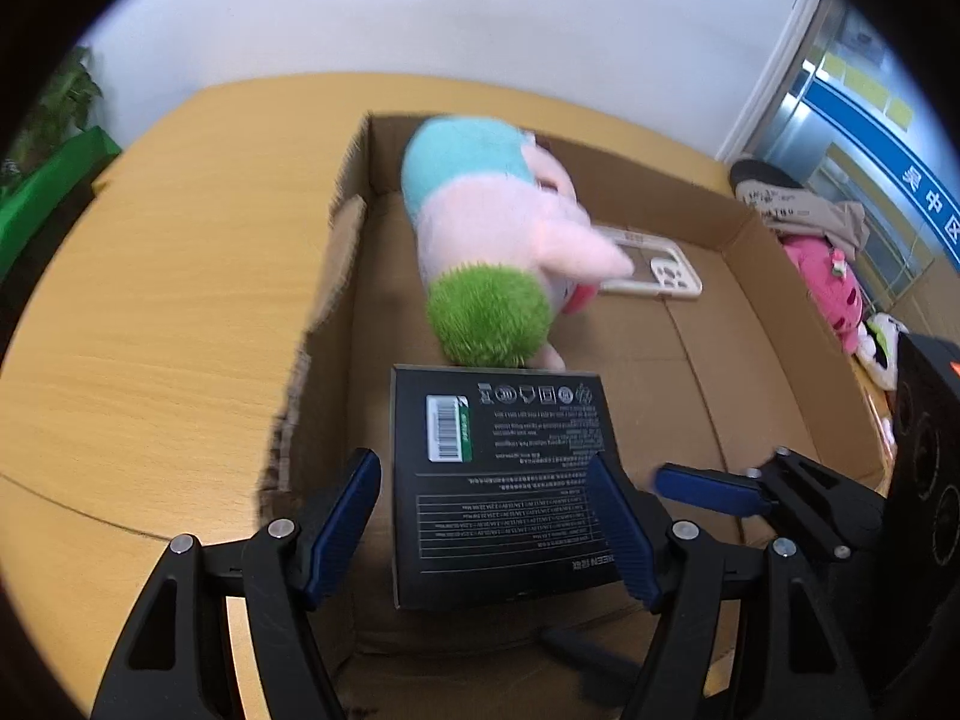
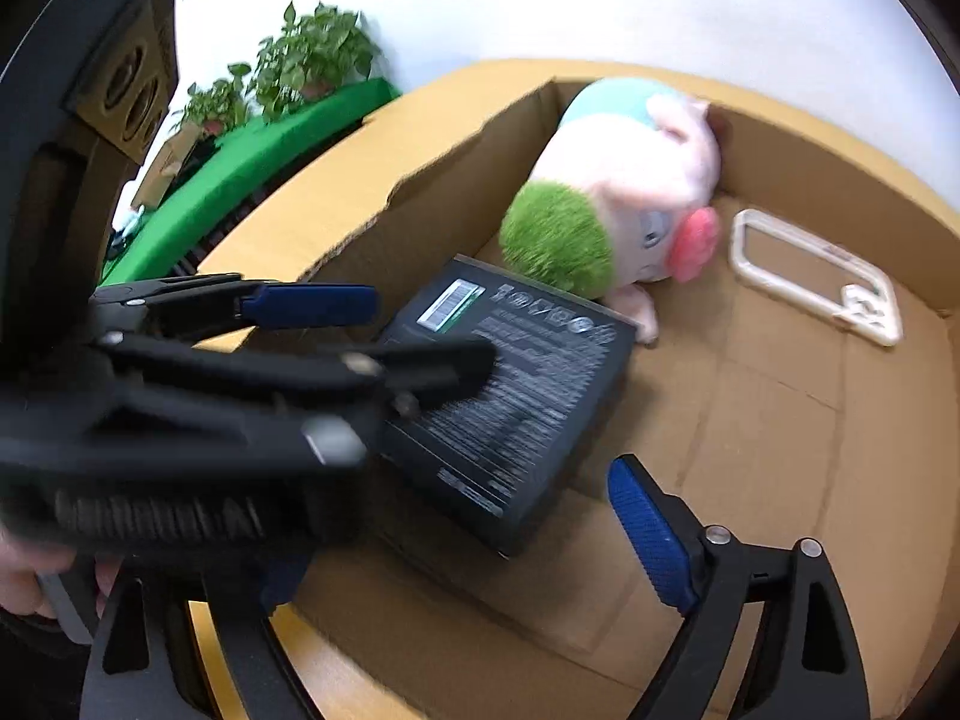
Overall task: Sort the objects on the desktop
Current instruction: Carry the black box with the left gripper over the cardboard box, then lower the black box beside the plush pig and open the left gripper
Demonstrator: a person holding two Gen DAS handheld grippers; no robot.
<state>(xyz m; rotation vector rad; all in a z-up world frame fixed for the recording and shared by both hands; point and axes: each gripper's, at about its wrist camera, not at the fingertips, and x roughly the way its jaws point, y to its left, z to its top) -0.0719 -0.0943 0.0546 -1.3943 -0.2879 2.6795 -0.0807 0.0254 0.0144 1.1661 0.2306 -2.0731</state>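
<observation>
Inside the cardboard box (image 2: 780, 180) I see bare floor on the right half, between the black package (image 2: 510, 396) and the clear phone case (image 2: 816, 276); there my right gripper (image 2: 468, 546) could pass. The left side is blocked by the plush pig (image 1: 480, 228), the package just beside it, and my left gripper (image 1: 486, 534).

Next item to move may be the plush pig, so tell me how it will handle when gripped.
The plush pig looks soft and stuffed, so it would probably squash and flop rather than stay stiff. Its fuzzy fabric should resist slipping. It lies on its rounded side in the cardboard box, so a push might roll it toward the phone case.
</observation>
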